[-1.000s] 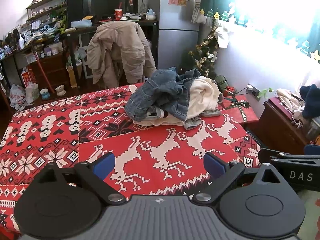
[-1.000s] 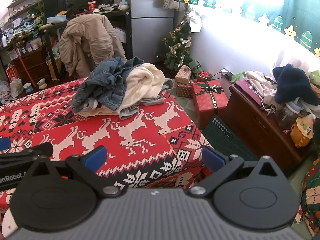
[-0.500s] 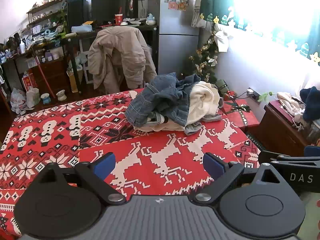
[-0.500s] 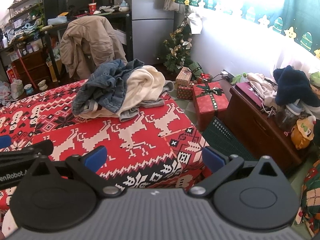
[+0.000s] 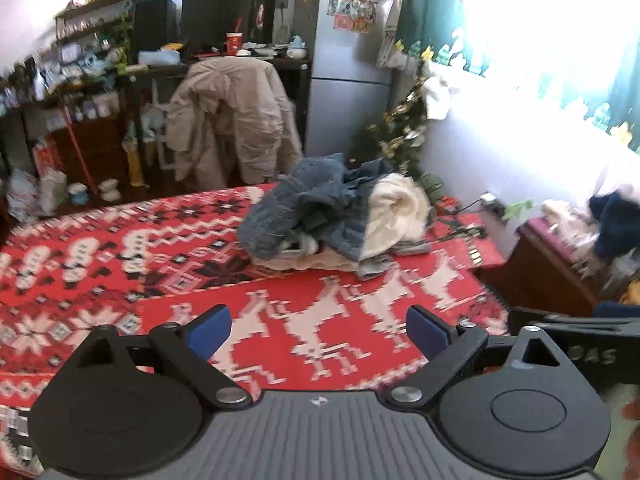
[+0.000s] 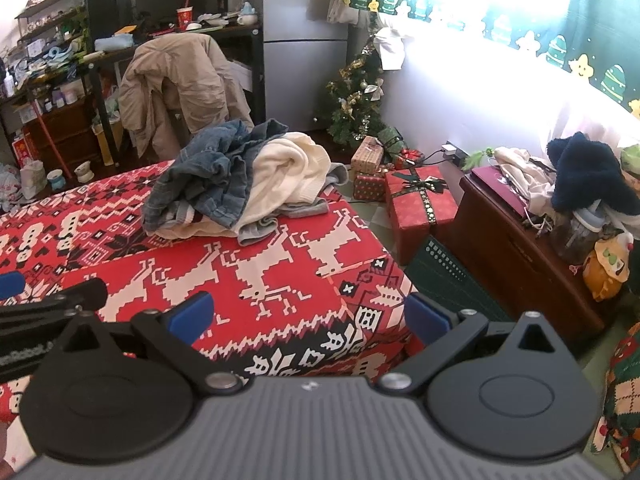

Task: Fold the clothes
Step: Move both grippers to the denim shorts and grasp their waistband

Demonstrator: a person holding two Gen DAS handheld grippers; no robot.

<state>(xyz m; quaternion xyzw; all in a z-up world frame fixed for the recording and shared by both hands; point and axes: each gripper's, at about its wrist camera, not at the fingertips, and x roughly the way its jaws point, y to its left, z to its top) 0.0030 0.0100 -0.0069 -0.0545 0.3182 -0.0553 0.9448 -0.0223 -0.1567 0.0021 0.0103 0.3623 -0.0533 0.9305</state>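
Observation:
A heap of clothes [image 5: 336, 220] lies at the far right of the table: blue denim [image 6: 212, 172] on top, a cream knit garment [image 6: 288, 172] beside it, grey fabric [image 6: 260, 228] underneath. The table wears a red cloth with white reindeer [image 5: 280, 320]. My left gripper [image 5: 319, 330] is open and empty, above the near part of the table, well short of the heap. My right gripper [image 6: 307, 316] is also open and empty, over the table's near right corner. The right gripper's side shows at the right edge of the left wrist view.
A chair draped with a beige jacket [image 6: 180, 80] stands behind the table. To the right are wrapped gift boxes [image 6: 420, 208], a small Christmas tree [image 6: 356, 100] and a brown cabinet [image 6: 520, 256] piled with items. Shelves [image 5: 80, 92] fill the back left.
Both grippers have risen and moved slightly forward toward the clothes heap; the left wrist view is now motion-blurred. Both stay open, and the heap has not moved.

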